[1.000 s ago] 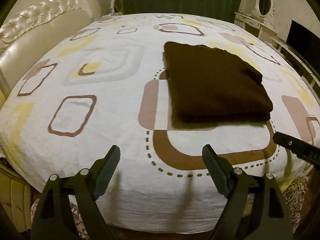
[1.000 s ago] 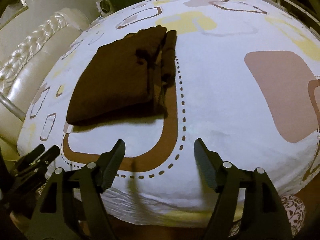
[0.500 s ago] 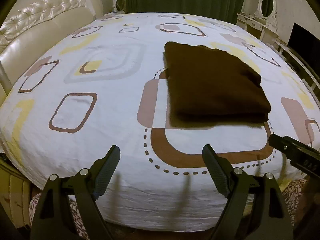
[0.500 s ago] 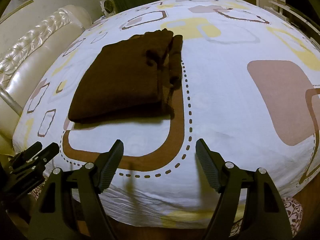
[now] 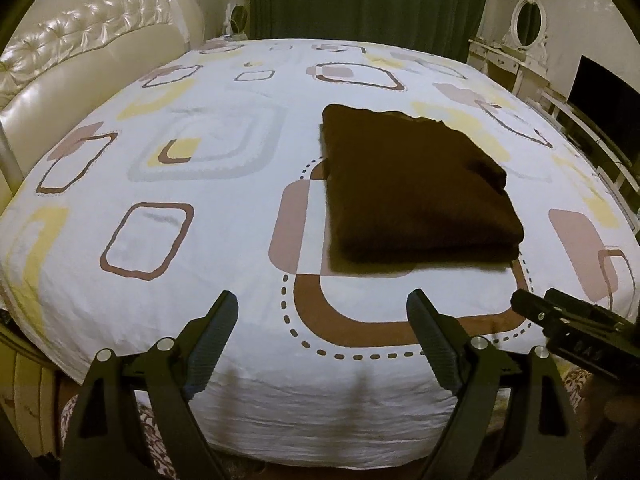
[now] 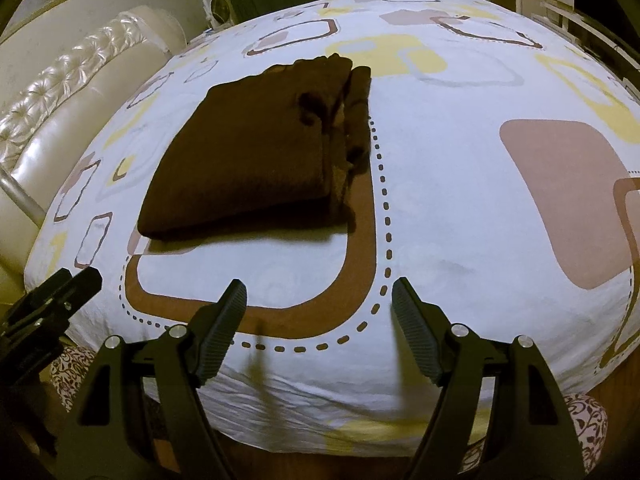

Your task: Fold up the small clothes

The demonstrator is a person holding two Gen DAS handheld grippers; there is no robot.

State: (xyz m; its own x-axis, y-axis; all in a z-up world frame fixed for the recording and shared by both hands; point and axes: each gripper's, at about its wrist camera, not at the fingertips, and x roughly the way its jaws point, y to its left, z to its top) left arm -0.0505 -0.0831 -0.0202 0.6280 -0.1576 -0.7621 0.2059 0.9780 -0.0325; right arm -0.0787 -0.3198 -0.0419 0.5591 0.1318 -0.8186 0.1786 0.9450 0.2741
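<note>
A dark brown garment (image 5: 412, 188) lies folded into a flat rectangle on the bed's patterned white sheet (image 5: 200, 168); it also shows in the right wrist view (image 6: 260, 152), with bunched layers along its right edge. My left gripper (image 5: 322, 312) is open and empty, held above the bed's near edge, short of the garment. My right gripper (image 6: 318, 300) is open and empty, also near the front edge. Each gripper shows at the side of the other's view: the right one (image 5: 576, 328), the left one (image 6: 52, 300).
A cream tufted headboard (image 5: 80, 64) runs along the left. Green curtains (image 5: 368, 0) hang behind the bed. A white dressing table with an oval mirror (image 5: 524, 24) and a dark screen (image 5: 604, 108) stand at the right. A patterned bed skirt (image 6: 576, 432) hangs below the front edge.
Both grippers have drawn back and risen a little from the bed, so more of the room shows. The folded garment has not moved. Both stay open.
</note>
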